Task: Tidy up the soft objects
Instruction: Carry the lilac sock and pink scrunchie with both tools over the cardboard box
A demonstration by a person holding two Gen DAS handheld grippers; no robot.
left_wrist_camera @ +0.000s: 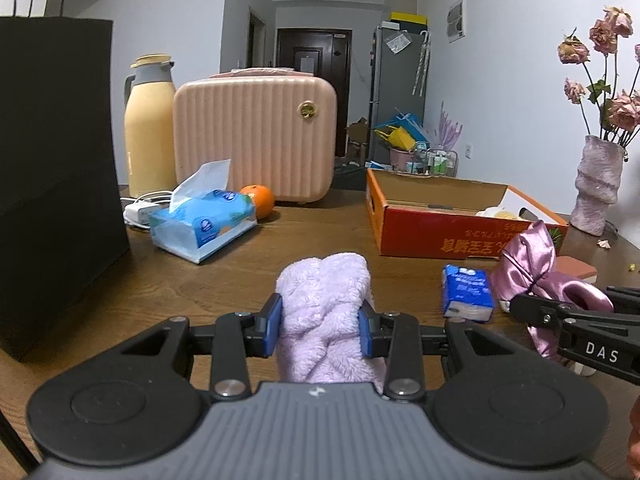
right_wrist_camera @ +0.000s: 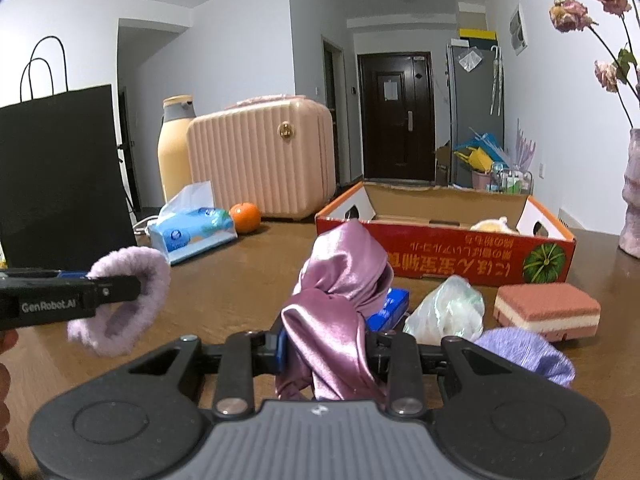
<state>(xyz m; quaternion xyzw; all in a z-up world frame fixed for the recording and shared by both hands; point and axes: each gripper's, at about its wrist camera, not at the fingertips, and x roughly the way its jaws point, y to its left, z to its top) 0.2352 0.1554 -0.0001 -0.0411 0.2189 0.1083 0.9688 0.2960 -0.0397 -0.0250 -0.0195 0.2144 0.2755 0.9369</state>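
The right hand-held gripper carries the white lettering "DAS" on its black finger arm. The left hand-held gripper carries "GenRobot.AI". Ahead of both, the orange cardboard box shows inverted East Asian print, not legible.

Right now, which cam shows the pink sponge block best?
Right wrist view: the pink sponge block lies whole on the table in front of the orange box. Left wrist view catches only a corner behind the satin cloth.
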